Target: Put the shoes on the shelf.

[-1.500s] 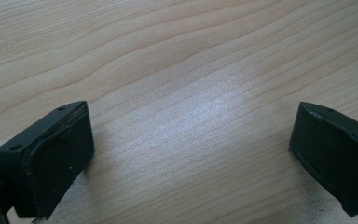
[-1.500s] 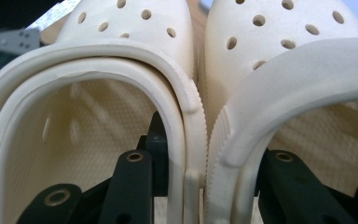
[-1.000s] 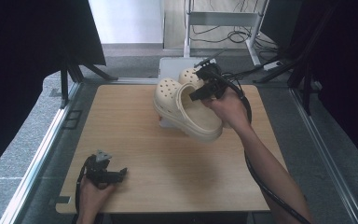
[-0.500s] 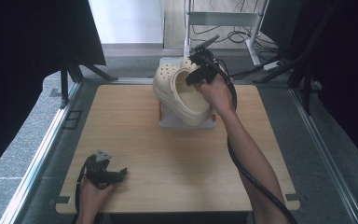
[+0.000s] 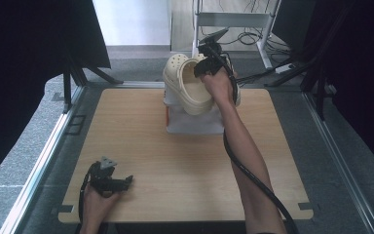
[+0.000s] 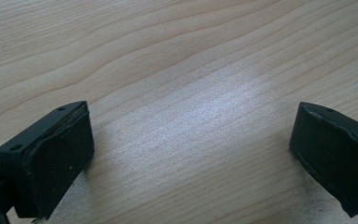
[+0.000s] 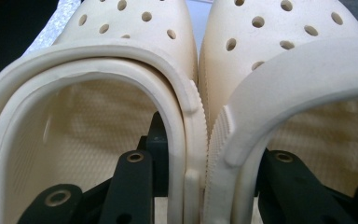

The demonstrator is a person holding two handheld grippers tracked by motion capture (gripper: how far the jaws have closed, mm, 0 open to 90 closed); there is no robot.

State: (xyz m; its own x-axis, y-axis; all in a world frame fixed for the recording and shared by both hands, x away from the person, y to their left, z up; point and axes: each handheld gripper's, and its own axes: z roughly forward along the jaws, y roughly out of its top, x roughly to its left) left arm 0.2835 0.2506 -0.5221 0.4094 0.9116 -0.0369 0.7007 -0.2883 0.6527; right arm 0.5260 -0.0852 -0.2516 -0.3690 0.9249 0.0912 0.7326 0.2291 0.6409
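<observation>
Cream clogs pinched together in right tool, above white box

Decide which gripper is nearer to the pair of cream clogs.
Right. The right gripper grips the cream clogs at the table's far edge, a jaw inside each; the left gripper rests open at the near left corner, far away.

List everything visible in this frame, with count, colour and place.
Cream perforated foam clogs: two, cream, held side by side above the table's far edge.
White shoebox: one, white with an orange edge, far middle of the table, under the clogs.
Light wooden table: one, pale wood, centre.
Metal frame: one, grey, beyond the table.
Left gripper: one, black, open, resting near the table's near-left corner.
Right gripper: one, black, jaws pinching the clogs' adjoining inner walls.
Forearms: two, entering from the bottom.
</observation>
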